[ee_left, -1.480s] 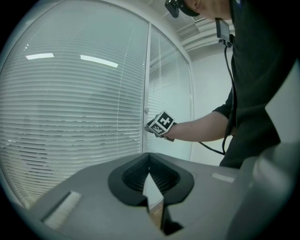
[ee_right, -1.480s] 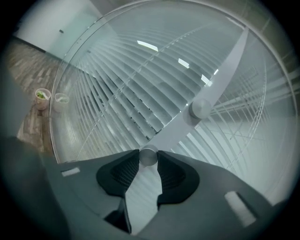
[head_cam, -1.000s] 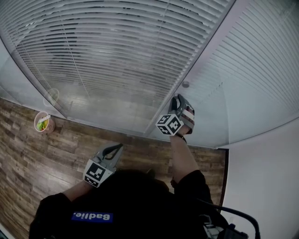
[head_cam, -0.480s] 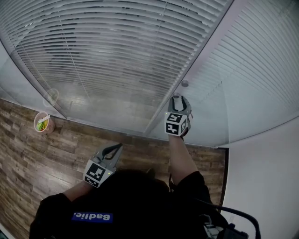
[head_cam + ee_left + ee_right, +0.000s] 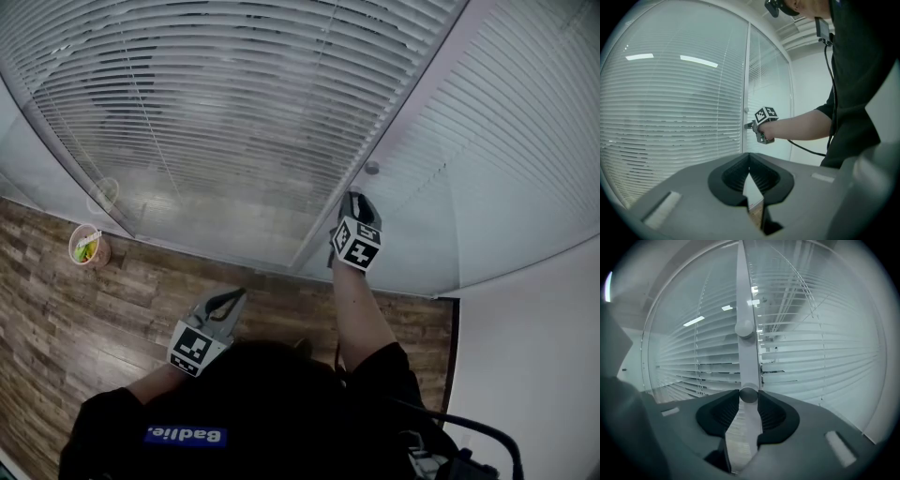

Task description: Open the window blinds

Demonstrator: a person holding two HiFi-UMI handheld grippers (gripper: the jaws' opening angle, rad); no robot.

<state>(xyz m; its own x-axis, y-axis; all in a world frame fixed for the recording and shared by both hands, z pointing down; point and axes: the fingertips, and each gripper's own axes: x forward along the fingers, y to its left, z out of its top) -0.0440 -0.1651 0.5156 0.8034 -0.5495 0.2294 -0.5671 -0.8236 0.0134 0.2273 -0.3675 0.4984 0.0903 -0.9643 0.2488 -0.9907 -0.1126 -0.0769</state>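
Observation:
Two glass panes carry white slatted blinds, a left pane (image 5: 216,103) and a right pane (image 5: 506,141), with a pale mullion (image 5: 412,103) between them. Two round knobs sit on that mullion. My right gripper (image 5: 749,401) has the lower knob (image 5: 749,394) between its pads, and the jaws are closing with both pads against it. The upper knob (image 5: 744,328) is free above it and also shows as the knob (image 5: 372,168) just beyond the right gripper (image 5: 354,202). My left gripper (image 5: 230,298) hangs low, away from the window, shut and empty; the left gripper (image 5: 749,170) looks towards the right gripper (image 5: 750,125).
A small cup (image 5: 87,247) with something green in it stands on the wood floor (image 5: 75,319) by the left pane's foot. A white wall (image 5: 534,375) closes the corner at the right. A black cable (image 5: 469,431) trails from the person's side.
The right gripper has rolled about the knob where it is: its marker cube swung from its left side round to the top. The left gripper has not moved.

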